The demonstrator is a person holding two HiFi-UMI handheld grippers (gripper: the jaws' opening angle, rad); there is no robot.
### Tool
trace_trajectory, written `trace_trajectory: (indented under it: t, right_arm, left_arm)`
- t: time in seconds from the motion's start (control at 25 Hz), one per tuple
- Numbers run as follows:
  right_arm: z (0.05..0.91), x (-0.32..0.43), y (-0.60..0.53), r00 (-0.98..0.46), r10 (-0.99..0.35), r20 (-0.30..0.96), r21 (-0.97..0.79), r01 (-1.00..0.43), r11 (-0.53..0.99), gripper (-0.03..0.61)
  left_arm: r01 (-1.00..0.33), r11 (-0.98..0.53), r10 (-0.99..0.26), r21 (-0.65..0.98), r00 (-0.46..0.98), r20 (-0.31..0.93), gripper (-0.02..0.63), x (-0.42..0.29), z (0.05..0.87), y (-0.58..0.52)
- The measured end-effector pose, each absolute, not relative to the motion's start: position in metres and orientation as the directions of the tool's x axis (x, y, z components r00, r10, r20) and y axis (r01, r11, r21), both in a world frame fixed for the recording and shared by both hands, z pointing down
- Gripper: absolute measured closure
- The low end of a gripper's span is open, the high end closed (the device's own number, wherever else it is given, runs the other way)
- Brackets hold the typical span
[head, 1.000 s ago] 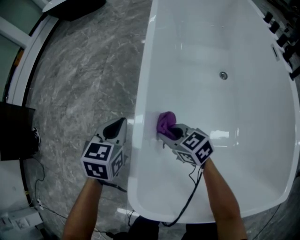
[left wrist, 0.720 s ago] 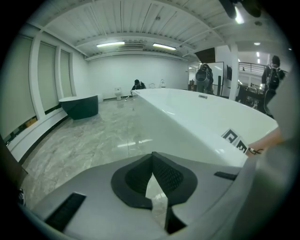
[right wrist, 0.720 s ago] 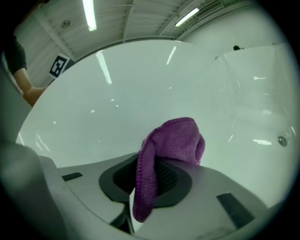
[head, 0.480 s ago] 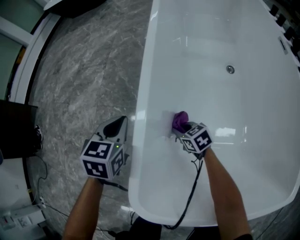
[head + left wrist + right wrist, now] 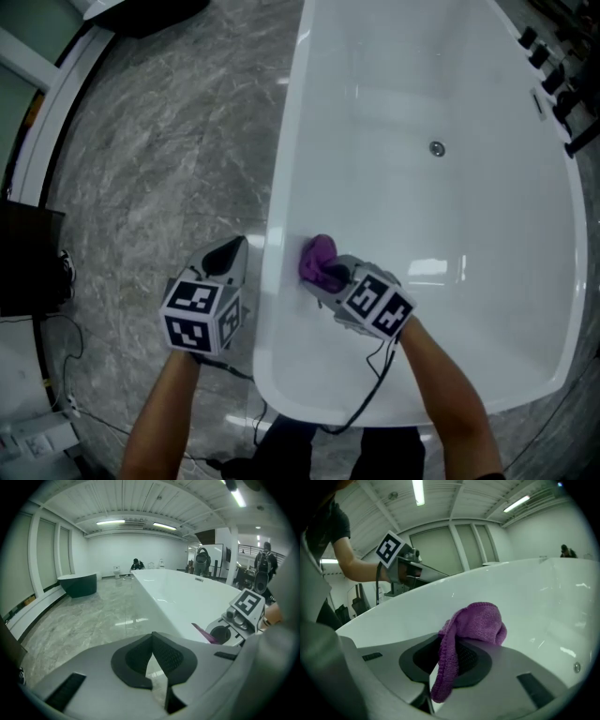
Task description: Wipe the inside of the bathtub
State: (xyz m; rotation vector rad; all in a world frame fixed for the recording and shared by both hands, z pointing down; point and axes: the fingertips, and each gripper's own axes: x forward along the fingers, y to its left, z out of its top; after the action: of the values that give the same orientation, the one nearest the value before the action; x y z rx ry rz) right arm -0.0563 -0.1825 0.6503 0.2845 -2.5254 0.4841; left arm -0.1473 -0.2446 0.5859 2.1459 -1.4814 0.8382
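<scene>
Beside marble floor, presses cloth pinched in right tool against bathtub wall for wiping; parks closed, empty left tool outside.

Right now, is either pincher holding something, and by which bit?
The right gripper pinches the purple cloth partway along: a bunch sticks out past the jaws, a tail hangs behind. The left gripper holds nothing, shut.

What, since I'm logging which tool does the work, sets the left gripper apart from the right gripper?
The right gripper is shut on a purple cloth; the left gripper is shut on nothing. The right gripper is inside the bathtub, by its side wall; the left gripper is outside, over the floor. Both carry marker cubes.
</scene>
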Motion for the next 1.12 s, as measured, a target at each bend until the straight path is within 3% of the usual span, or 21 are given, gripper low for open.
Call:
trace_trajectory:
  t: [0.16, 0.8, 0.96, 1.12]
  right_arm:
    - [0.666, -0.054, -0.179, -0.808, -0.080, 0.584, -0.260, -0.280, 0.924, 0.518]
    - [0.840, -0.009, -0.207, -0.679, -0.066, 0.732, -0.334, -0.441, 0.833, 0.517]
    - [0.809, -0.021, -0.195, -0.713, -0.053, 0.699, -0.341, -0.398, 0.852, 0.518]
    - [0.718, -0.044, -0.170, -0.797, -0.026, 0.604, -0.319, -0.272, 0.908, 0.518]
  left_arm:
    - [-0.937, -0.350, -0.697, -0.017, 0.248, 0.672, 0.607, -0.148, 0.584, -0.245]
    - [-0.945, -0.325, -0.686, -0.027, 0.216, 0.695, 0.607, -0.157, 0.631, -0.248]
    - [-0.947, -0.320, -0.688, -0.026, 0.213, 0.694, 0.607, -0.164, 0.626, -0.244]
    - [-0.944, -0.330, -0.680, -0.020, 0.223, 0.698, 0.607, -0.162, 0.609, -0.234]
